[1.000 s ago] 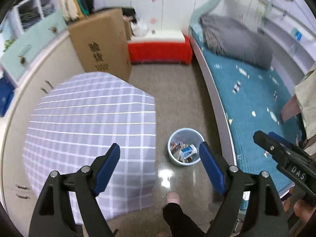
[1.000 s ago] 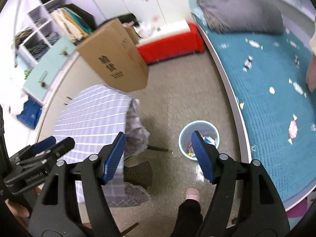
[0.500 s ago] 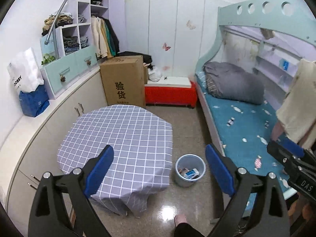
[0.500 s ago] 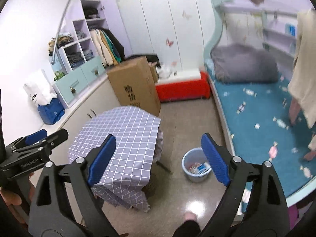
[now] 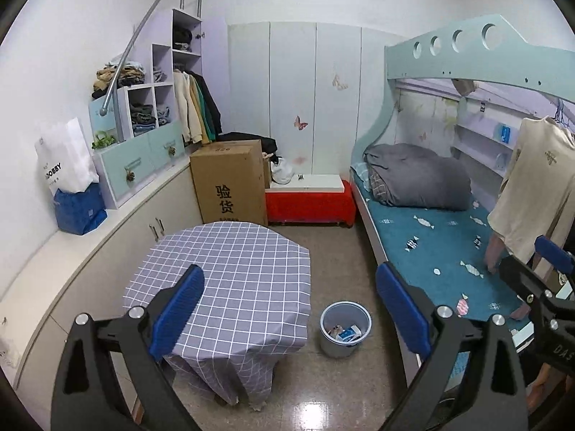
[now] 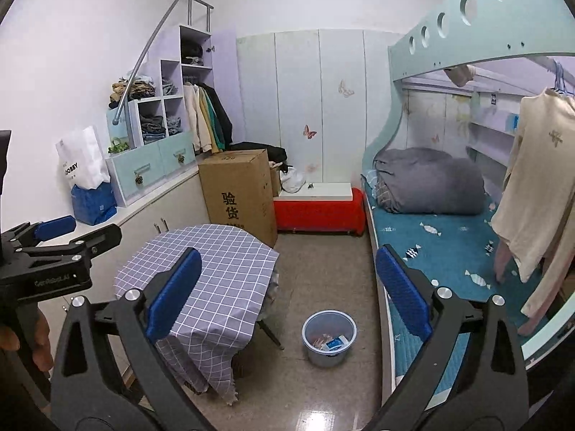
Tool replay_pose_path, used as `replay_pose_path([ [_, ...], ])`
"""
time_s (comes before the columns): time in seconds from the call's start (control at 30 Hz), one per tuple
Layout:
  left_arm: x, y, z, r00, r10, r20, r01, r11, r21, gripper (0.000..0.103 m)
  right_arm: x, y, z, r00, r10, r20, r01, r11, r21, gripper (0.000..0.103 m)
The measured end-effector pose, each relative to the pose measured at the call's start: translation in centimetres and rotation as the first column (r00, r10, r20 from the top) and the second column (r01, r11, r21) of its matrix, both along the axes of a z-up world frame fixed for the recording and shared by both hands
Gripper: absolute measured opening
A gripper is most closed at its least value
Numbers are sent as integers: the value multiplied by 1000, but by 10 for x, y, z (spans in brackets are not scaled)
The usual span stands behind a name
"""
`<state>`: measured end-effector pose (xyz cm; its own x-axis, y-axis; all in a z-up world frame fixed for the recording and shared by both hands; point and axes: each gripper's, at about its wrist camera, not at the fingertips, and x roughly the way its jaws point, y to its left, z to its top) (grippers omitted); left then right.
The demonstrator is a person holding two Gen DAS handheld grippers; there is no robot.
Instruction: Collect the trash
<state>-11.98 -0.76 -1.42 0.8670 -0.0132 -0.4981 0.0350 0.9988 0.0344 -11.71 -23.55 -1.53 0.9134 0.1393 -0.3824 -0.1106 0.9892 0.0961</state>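
Note:
A pale blue trash bin (image 5: pixel 345 328) stands on the floor between the table and the bed, with wrappers and a small blue-and-white carton inside; it also shows in the right wrist view (image 6: pixel 329 337). My left gripper (image 5: pixel 289 305) is open and empty, held high and far from the bin. My right gripper (image 6: pixel 285 291) is open and empty too. The left gripper appears at the left edge of the right wrist view (image 6: pixel 54 240), and the right gripper at the right edge of the left wrist view (image 5: pixel 535 269).
A table with a grey checked cloth (image 5: pixel 230 280) stands left of the bin. A bunk bed with a teal sheet (image 5: pixel 431 248) and grey duvet runs along the right. A cardboard box (image 5: pixel 230 183), red bench (image 5: pixel 309 203), cabinets and hanging shirt (image 5: pixel 539 186) ring the room.
Both grippers have lifted and tilted up from looking down at the bin and table to a level view of the whole room. Both stay open and empty.

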Motion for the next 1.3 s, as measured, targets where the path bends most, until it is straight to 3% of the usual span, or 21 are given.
replay_pose_path([
  [0.23,-14,-9,-8,1000,4,-9,-4,1000,-9,96,-21,-11,-4,999,-15,31,15,1000,0,97],
  [0.43,-14,-25,-13,999,-18,-33,18,1000,0,96,-25,-19,-14,1000,-13,-5,14,1000,6,97],
  [1.3,4,-57,-19,999,-14,-43,15,1000,18,96,4,-37,-34,995,47,-89,-47,999,-4,97],
])
